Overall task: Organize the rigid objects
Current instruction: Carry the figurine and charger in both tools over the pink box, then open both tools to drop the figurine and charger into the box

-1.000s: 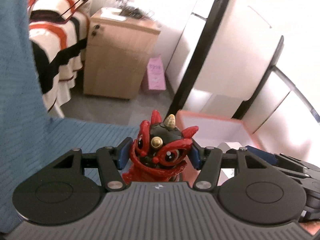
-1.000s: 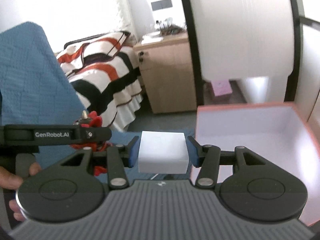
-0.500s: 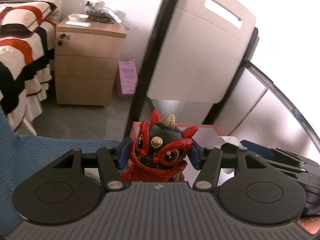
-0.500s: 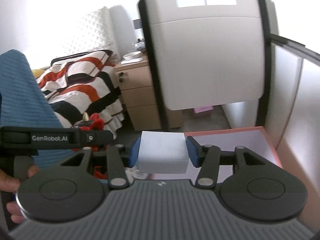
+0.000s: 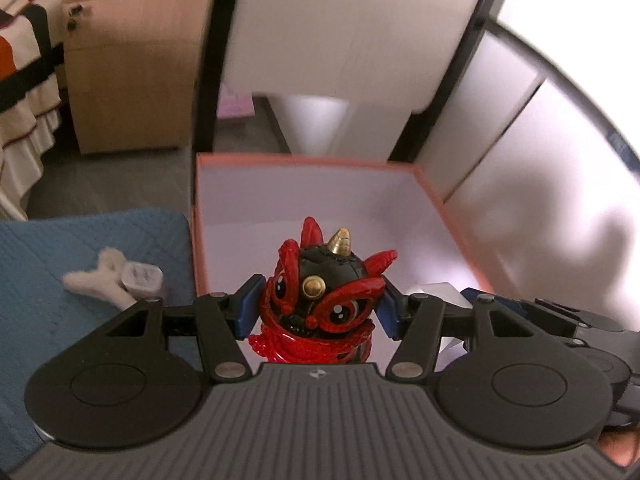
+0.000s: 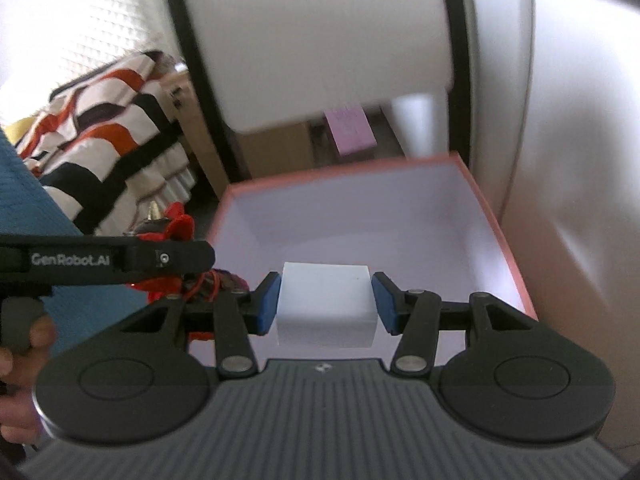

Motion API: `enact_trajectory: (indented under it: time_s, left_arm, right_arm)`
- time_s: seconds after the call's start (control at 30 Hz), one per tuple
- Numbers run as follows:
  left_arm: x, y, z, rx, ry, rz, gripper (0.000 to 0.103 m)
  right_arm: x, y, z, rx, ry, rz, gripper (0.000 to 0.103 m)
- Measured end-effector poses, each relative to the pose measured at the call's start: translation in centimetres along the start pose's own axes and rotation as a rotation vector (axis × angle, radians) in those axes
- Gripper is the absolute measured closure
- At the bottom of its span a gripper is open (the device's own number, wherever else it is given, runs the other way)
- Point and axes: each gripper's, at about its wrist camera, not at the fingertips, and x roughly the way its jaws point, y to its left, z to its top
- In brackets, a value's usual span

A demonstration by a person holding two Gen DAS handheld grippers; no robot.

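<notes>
Two claws over the orange-rimmed box (image 5: 430, 184): left claw (image 5: 316, 307) clamped on red lion figurine (image 5: 320, 300); right claw (image 6: 326, 306) clamped on white block (image 6: 325, 304), both held above its interior.

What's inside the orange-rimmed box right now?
The box shows only bare pale floor and walls in its far part. Its near floor is hidden behind the white block and red figurine, each clamped in a tool above it.
</notes>
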Motion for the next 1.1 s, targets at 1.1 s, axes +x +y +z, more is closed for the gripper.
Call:
enact_trajectory:
  time_s: [1.1]
  left_arm:
    - [-3.1,-1.0,-2.3,0.074,-0.087,0.029,0.039]
  right_arm:
    - [-1.4,-0.9,-1.2,0.005,-0.041,-0.042,0.037]
